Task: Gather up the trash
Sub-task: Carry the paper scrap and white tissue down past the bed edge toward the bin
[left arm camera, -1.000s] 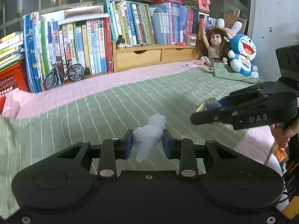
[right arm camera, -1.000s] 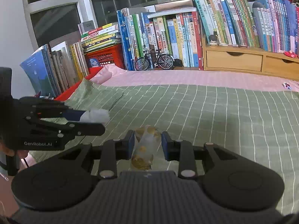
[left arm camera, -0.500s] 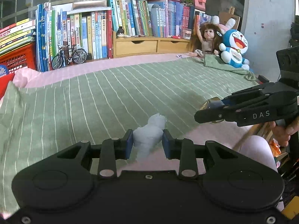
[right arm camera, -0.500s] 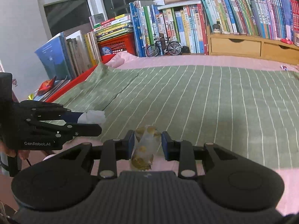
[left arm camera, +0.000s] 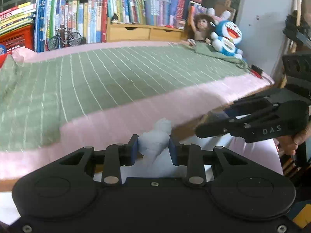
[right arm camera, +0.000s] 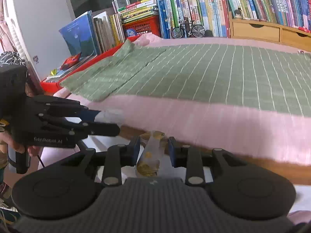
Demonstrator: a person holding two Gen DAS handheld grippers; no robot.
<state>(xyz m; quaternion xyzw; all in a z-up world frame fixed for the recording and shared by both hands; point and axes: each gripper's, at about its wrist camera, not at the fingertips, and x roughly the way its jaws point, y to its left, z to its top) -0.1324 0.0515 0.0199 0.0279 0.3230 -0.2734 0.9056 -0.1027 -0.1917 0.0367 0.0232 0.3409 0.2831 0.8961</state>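
Left wrist view, your left hand-held gripper (left arm camera: pixel 153 149) clamped on a crumpled white tissue wad (left arm camera: pixel 154 140), your right hand-held gripper (right arm camera: pixel 153 151) clamped on a clear gold-printed wrapper (right arm camera: pixel 151 155) (creased, upright), both tilted downward just off the bed (right arm camera: pixel 213 116) edge.

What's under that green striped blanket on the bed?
A pink sheet shows along the green striped blanket's near and far edges. Whatever lies beneath the blanket's middle is covered.

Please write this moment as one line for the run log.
left gripper: shut on white tissue wad | right gripper: shut on gold-spotted wrapper | both past pink bed edge
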